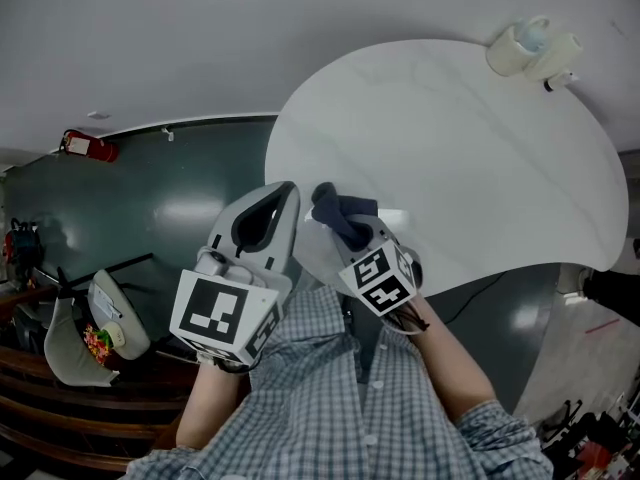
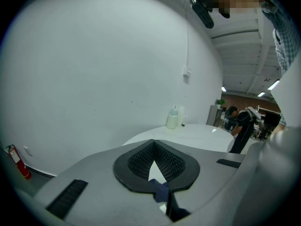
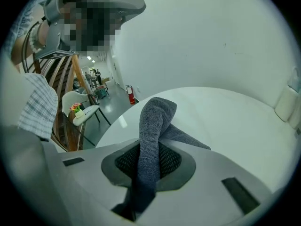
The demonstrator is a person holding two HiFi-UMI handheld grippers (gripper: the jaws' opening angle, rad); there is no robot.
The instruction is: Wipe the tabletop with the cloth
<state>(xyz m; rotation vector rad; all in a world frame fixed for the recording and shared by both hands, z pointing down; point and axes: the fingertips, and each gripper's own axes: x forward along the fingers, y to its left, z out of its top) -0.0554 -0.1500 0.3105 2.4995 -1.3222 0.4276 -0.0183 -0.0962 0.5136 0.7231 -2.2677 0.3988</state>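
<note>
Blue-grey knitted cloth is pinched in the right tool, whose jaws are clamped on its lower part. From the grip the cloth rises as a thick roll, bends over at the top and lets one flap fall toward the right side of the tool. In the head view its bunched end pokes out past the jaw tips, right at the near-left rim of the round white table.

The left tool sits just beside the right one, on its left, its tip close to the cloth. Its jaws are drawn together at the tips with only a narrow wedge of light between the ribbed pads. A small scrap of blue shows low in that wedge; it may be the cloth seen beyond the jaws, but the left gripper view is too cramped to be sure.

Both tools are held in front of a person's chest, with checked shirt sleeves running back from them.

At the far edge of the table, well apart from the cloth, stand two pale bottles close together. The table stands against a white wall on a dark green floor. A red fire extinguisher stands at the foot of the wall to the left, and a pale chair stands farther left with something flowery on it.
</note>
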